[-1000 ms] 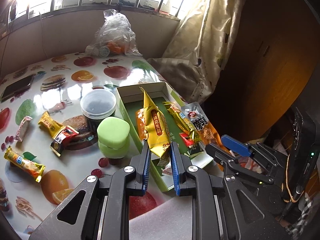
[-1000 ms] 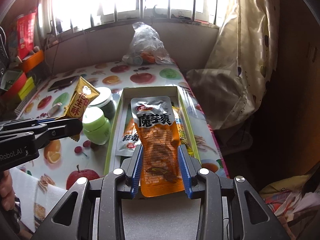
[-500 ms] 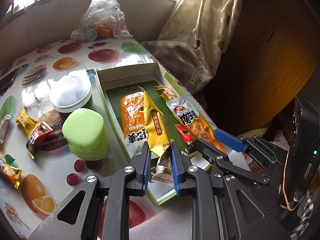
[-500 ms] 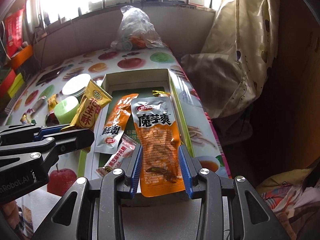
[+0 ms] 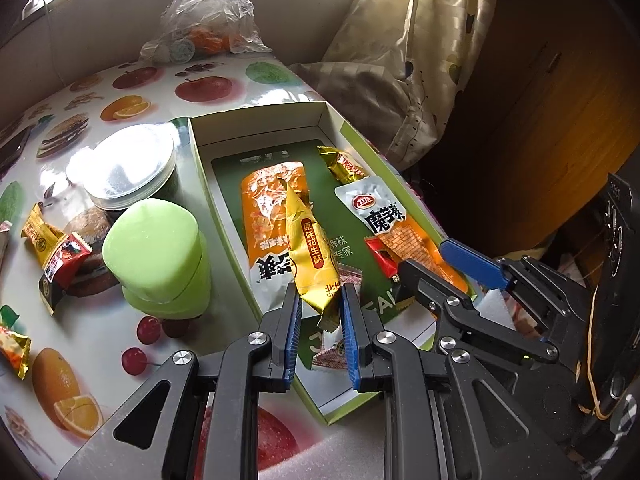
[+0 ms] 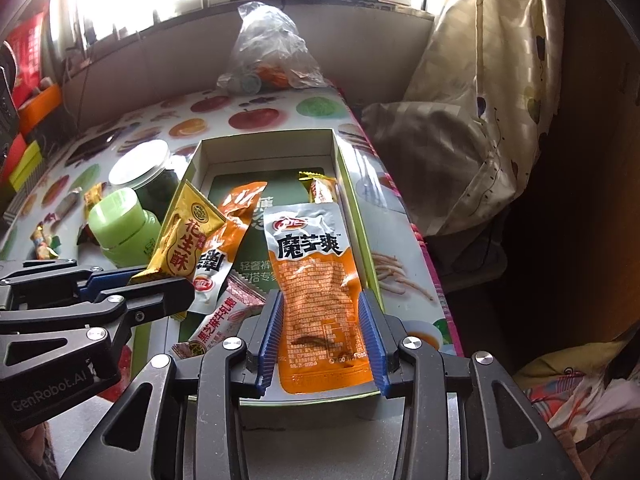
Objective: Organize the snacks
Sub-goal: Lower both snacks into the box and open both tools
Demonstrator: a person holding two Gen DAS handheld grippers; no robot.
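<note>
A green-rimmed open box [image 5: 260, 116] [image 6: 264, 148] lies on the fruit-print table. My left gripper [image 5: 318, 304] [image 6: 160, 280] is shut on the lower end of a yellow peanut-crisp packet [image 5: 308, 256] [image 6: 184, 236], held tilted over the box's left side. My right gripper [image 6: 321, 298] [image 5: 424, 258] straddles an orange konjac pouch [image 6: 316, 280] [image 5: 384, 216] that lies flat along the box's right side. Its jaws are opening and the pads look just off the pouch edges. An orange-and-white pouch [image 5: 264, 216], a gold candy [image 5: 340, 164] and a pink packet [image 6: 224, 316] also lie in the box.
A green jar [image 5: 160, 256] and a clear-lidded jar [image 5: 128, 168] stand just left of the box. Several loose snacks [image 5: 52, 252] lie further left. A plastic bag [image 5: 204, 12] sits at the far wall. A curtain [image 5: 400, 60] hangs past the table's right edge.
Both grippers have sunk toward the box, which now looks larger. The yellow packet has come over the box's left side. The right jaws stand slightly wider around the orange pouch.
</note>
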